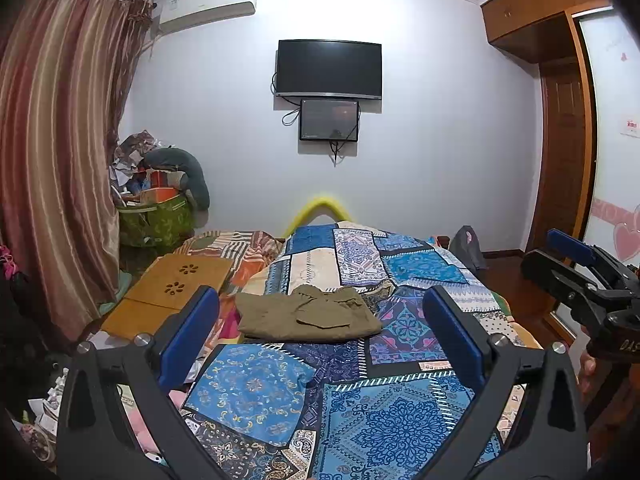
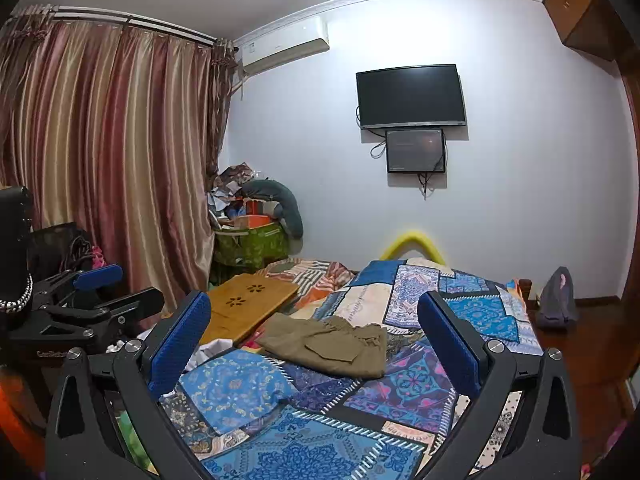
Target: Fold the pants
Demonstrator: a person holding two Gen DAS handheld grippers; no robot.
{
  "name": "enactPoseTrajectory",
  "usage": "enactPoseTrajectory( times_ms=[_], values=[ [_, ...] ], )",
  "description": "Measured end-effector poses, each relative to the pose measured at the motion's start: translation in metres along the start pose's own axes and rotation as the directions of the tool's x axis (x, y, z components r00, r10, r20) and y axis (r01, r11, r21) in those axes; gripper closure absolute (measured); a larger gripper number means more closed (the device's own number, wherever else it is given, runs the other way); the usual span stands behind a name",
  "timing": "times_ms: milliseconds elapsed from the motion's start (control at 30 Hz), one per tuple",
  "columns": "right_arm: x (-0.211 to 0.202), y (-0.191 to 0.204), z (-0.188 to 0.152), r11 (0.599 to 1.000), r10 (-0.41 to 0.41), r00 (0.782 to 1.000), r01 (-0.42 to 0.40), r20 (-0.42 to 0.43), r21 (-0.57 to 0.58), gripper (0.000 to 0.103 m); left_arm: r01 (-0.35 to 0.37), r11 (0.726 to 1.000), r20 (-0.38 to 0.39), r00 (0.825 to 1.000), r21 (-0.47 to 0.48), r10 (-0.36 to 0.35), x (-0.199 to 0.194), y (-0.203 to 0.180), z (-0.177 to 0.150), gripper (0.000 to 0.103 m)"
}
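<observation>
Olive-green pants (image 1: 308,314) lie folded into a compact rectangle on the blue patchwork bedspread (image 1: 380,420), a cargo pocket facing up. They also show in the right wrist view (image 2: 328,346). My left gripper (image 1: 320,312) is open and empty, held back from the pants and above the bed. My right gripper (image 2: 314,320) is open and empty too, also short of the pants. The right gripper shows at the right edge of the left wrist view (image 1: 576,264), and the left gripper at the left edge of the right wrist view (image 2: 104,288).
A bamboo lap table (image 1: 176,288) lies on the bed left of the pants. A green bin of clutter (image 1: 156,216) stands by the striped curtain (image 1: 60,160). A TV (image 1: 329,68) hangs on the far wall. A wooden wardrobe (image 1: 560,120) is at right.
</observation>
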State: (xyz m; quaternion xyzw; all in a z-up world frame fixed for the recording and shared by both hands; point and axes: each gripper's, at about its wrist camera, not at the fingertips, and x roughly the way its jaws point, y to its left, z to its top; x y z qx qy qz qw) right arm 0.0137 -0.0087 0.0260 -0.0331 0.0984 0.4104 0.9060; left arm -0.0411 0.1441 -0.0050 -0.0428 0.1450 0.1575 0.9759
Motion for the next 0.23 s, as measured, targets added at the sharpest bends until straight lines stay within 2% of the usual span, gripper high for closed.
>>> enactPoseTrajectory(
  times_ms=[233],
  values=[
    [0.0012, -0.0010, 0.0009, 1.000, 0.003, 1.000, -0.003, -0.004, 0.003, 0.000, 0.005, 1.000, -0.002, 1.000, 0.003, -0.005, 0.0015, -0.0032, -0.0001, 0.000]
  ],
)
